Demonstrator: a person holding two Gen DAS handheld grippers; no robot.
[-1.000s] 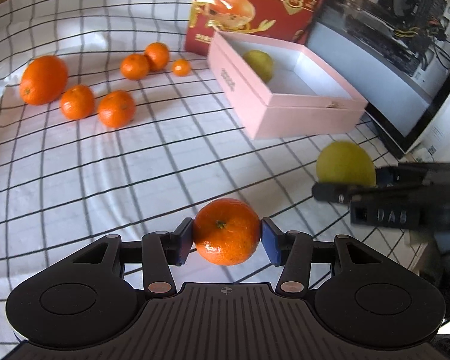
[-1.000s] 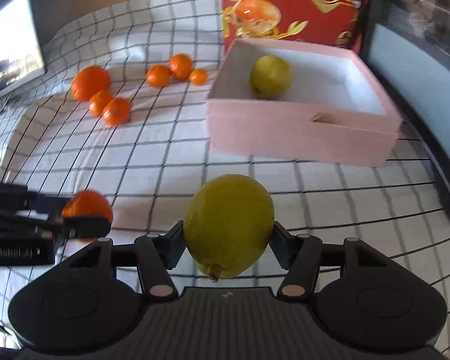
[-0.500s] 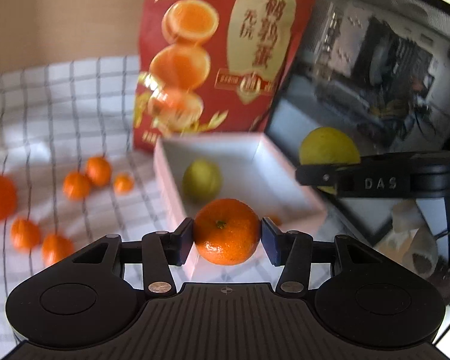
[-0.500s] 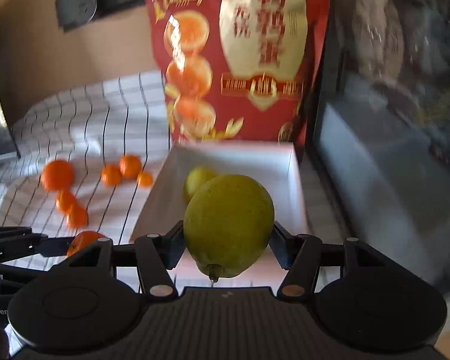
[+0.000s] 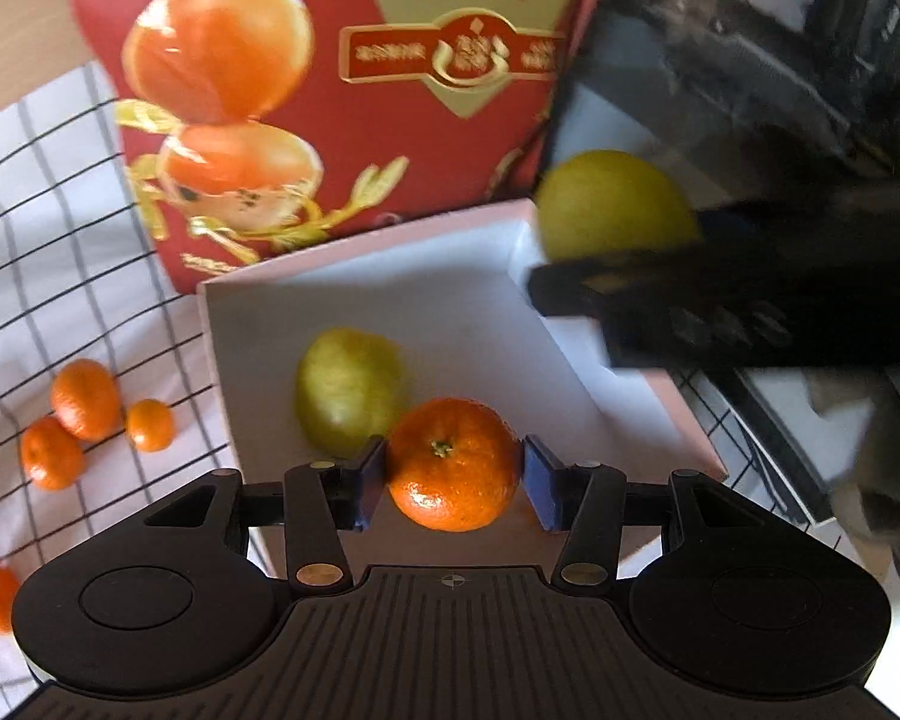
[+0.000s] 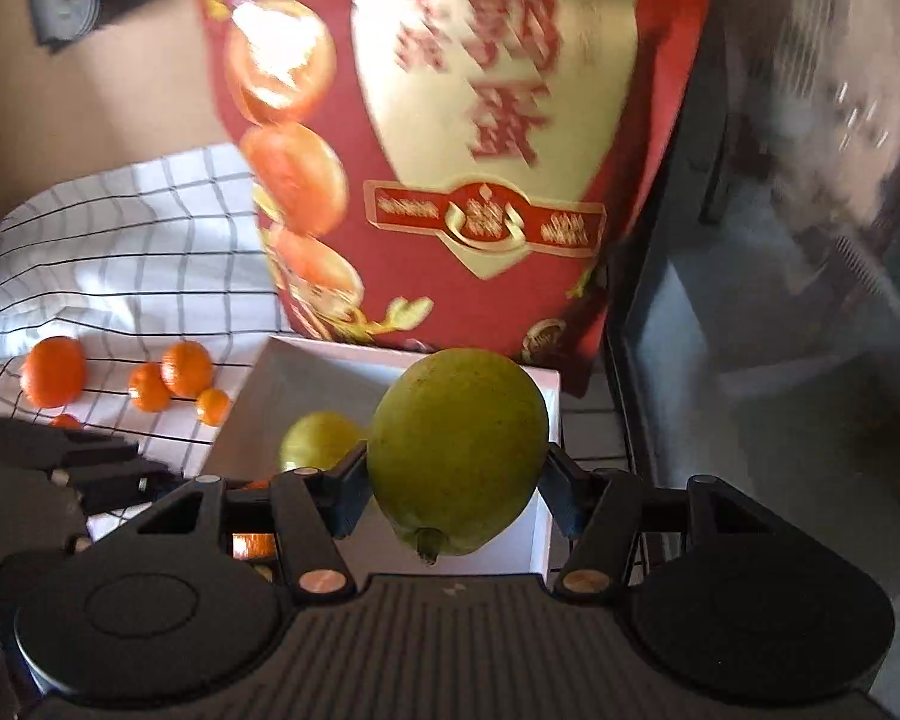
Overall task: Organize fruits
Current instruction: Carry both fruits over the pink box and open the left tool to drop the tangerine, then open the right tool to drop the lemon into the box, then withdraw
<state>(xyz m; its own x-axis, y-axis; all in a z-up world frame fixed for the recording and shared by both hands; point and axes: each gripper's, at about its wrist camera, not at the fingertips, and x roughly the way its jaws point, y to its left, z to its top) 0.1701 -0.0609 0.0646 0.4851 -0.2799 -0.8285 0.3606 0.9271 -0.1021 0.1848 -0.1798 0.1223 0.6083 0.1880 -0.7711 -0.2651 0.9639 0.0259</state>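
Over the pink box [image 5: 684, 414], I hold my left gripper [image 5: 453, 477] clamped on a tangerine [image 5: 453, 463], its blue pads pressed against both sides of the fruit. The tangerine hangs above the white inside of the box, just beside a green lemon [image 5: 349, 389] lying on the box floor. My right gripper [image 6: 455, 483] is closed on a second, larger lemon [image 6: 457, 450], stem end pointing down toward me, and it hangs above the near right part of the same box [image 6: 282, 384]. From the left camera I see that gripper as a dark blurred bar with the held lemon [image 5: 615, 204] at the box's far right corner. A red bag [image 5: 354, 90] printed with orange fruit stands right behind the box. To the left, loose tangerines [image 5: 85, 399] lie on the checked cloth [image 5: 60, 228], well apart from the box; the right camera shows them too [image 6: 187, 368].
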